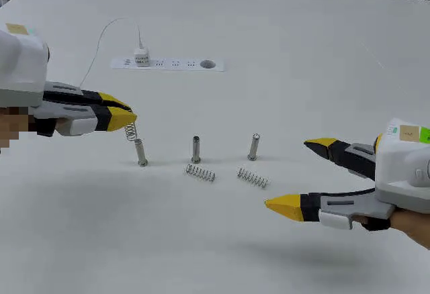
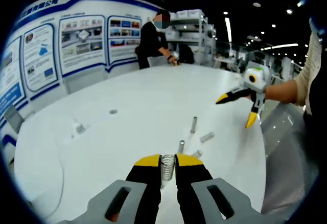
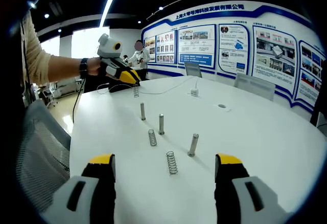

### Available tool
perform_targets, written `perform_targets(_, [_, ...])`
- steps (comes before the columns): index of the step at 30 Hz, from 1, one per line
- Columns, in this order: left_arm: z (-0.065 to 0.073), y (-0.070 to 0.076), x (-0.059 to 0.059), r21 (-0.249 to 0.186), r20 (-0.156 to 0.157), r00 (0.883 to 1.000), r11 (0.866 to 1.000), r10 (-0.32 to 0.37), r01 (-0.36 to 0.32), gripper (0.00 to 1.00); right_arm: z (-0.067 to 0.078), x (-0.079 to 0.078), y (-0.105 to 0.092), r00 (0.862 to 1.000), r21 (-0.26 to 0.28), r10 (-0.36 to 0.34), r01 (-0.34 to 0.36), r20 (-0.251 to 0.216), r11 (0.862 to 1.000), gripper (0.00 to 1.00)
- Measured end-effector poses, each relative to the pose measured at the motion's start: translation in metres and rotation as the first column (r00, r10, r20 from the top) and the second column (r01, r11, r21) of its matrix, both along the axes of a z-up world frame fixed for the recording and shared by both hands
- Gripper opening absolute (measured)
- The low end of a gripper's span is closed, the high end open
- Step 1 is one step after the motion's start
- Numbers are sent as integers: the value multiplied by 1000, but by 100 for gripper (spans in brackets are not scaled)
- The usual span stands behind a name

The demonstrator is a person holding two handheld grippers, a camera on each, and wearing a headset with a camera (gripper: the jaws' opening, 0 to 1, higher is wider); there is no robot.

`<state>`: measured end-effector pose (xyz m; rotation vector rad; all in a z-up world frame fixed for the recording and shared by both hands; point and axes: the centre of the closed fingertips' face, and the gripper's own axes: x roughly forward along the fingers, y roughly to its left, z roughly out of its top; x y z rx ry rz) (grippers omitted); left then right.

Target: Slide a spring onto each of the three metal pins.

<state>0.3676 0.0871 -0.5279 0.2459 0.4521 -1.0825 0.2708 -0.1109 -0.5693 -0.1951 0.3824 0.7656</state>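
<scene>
Left gripper (image 1: 130, 119) clamps a spring (image 1: 132, 131) just above the leftmost pin (image 1: 140, 153). Right gripper (image 1: 286, 174) is wide open and empty, near the table's (image 1: 282, 52) right edge.

The wall heading (image 3: 207, 10) is in white Chinese characters on blue, seemingly ending 有限公司. In the left gripper view the heading (image 2: 48, 2) closes with 公司. Print on the posters (image 3: 194, 45) is too small to read.
</scene>
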Motion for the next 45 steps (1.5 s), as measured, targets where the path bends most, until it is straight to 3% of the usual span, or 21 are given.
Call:
perform_targets(16, [-10, -2, 12, -13, -14, 999, 999, 38, -38, 9, -2, 0, -1, 1000, -3, 2, -2, -1, 1000, 80])
perform_targets(45, [-22, -5, 13, 2, -31, 999, 999, 38, -38, 9, -5, 0, 0, 1000, -2, 4, -4, -10, 1000, 79])
